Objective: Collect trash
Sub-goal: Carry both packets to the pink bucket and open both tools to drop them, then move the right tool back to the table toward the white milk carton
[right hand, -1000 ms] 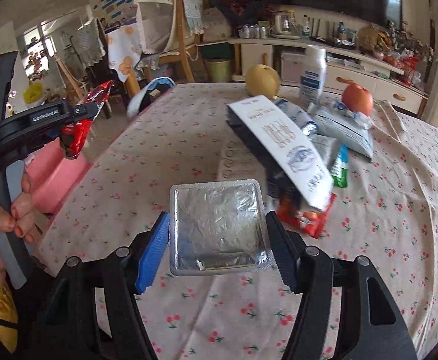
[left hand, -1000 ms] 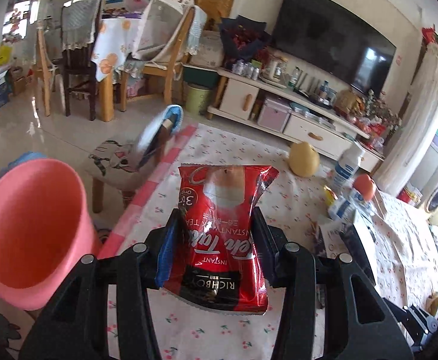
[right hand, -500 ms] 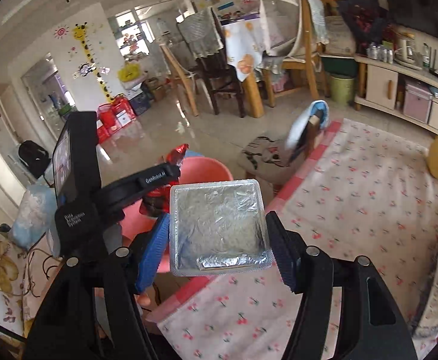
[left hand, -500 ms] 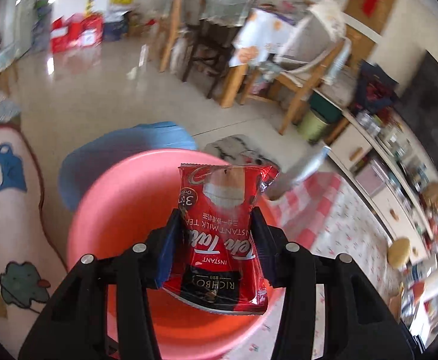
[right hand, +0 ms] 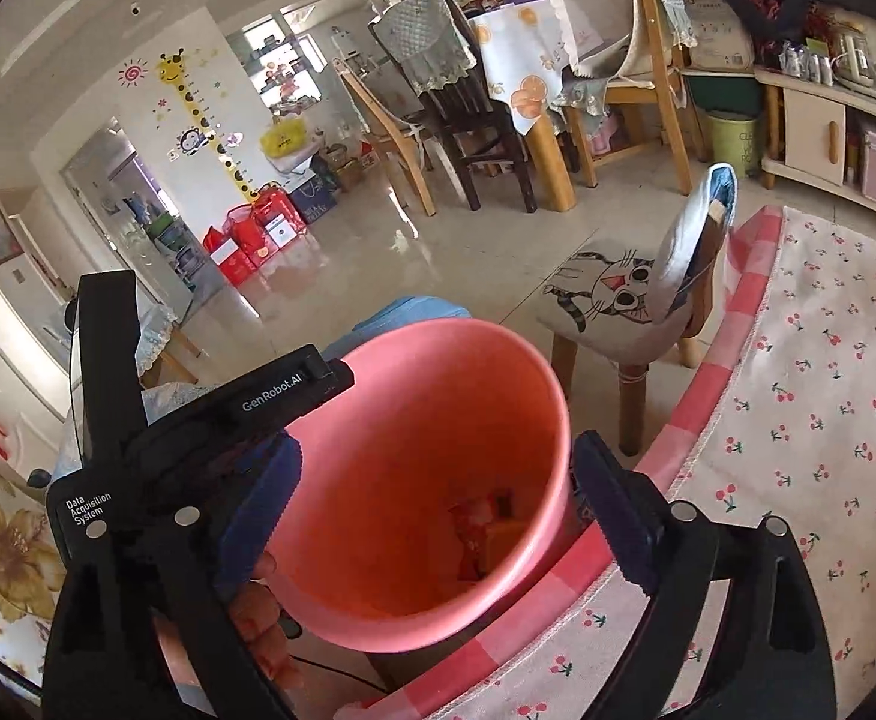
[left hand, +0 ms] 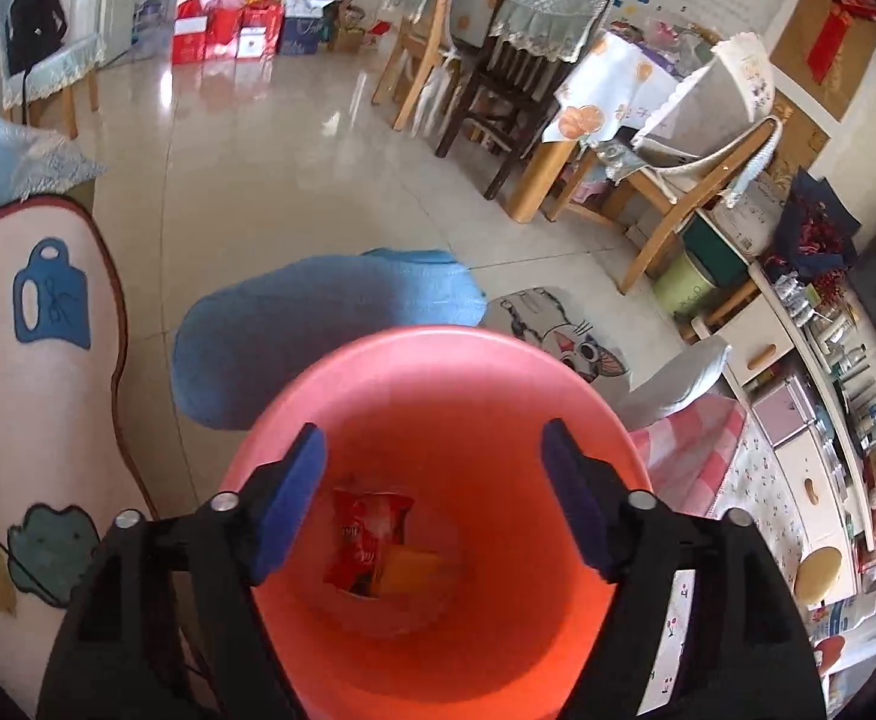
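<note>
A pink plastic bin (left hand: pixel 438 372) stands on the floor beside the table; it also shows in the right wrist view (right hand: pixel 378 372). My left gripper (left hand: pixel 435 501) is open and empty right over the bin's mouth. The red tea packet (left hand: pixel 366 540) lies at the bin's bottom beside an orange wrapper (left hand: pixel 414 567). My right gripper (right hand: pixel 432 510) is open and empty above the bin's near rim. Red and orange trash (right hand: pixel 486 528) shows inside the bin. The foil packet is not in view. The left gripper's black body (right hand: pixel 138 438) is at the left of the right wrist view.
A blue cushion (left hand: pixel 318 324) lies behind the bin. A small stool with a cat print (right hand: pixel 618 306) stands next to it. The table with a cherry-print cloth (right hand: pixel 798 420) is on the right. Dining chairs (left hand: pixel 498 60) and a TV cabinet (left hand: pixel 798 420) are farther off.
Both grippers opened over the pink bin. The red tea packet dropped from the left one into the bin. The foil packet left the right one and is no longer seen.
</note>
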`<state>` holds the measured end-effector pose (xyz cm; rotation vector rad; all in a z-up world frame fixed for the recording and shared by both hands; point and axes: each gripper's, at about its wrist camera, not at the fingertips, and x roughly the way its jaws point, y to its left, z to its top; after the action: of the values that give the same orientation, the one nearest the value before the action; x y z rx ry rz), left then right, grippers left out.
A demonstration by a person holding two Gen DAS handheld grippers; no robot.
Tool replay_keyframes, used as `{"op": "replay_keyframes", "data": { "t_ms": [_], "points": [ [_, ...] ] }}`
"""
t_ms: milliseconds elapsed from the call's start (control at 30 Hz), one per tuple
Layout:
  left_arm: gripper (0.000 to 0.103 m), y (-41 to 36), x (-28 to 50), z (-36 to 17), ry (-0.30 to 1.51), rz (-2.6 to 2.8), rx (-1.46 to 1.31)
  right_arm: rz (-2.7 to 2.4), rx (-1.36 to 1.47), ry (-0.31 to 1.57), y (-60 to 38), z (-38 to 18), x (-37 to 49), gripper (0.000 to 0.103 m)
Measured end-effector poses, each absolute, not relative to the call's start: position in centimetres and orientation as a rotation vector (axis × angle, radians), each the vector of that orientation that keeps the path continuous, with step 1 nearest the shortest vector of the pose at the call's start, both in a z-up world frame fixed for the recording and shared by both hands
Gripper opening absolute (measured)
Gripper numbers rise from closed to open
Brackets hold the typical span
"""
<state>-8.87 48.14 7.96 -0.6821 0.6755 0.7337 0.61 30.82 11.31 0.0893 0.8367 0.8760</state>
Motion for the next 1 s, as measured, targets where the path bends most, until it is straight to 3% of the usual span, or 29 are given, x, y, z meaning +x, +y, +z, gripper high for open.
{"op": "replay_keyframes", "data": {
  "t_ms": [567, 1000],
  "points": [
    [0.092, 37.0, -4.9, 12.2, 0.592, 0.593, -0.199, 0.596, 0.008, 0.666, 18.3, 13.0, -3.2, 0.095],
    [0.095, 29.6, -4.1, 12.9, 0.546, 0.426, -0.068, 0.450, -0.003, 0.567, 9.9, 12.7, -6.6, 0.095]
  ]
}}
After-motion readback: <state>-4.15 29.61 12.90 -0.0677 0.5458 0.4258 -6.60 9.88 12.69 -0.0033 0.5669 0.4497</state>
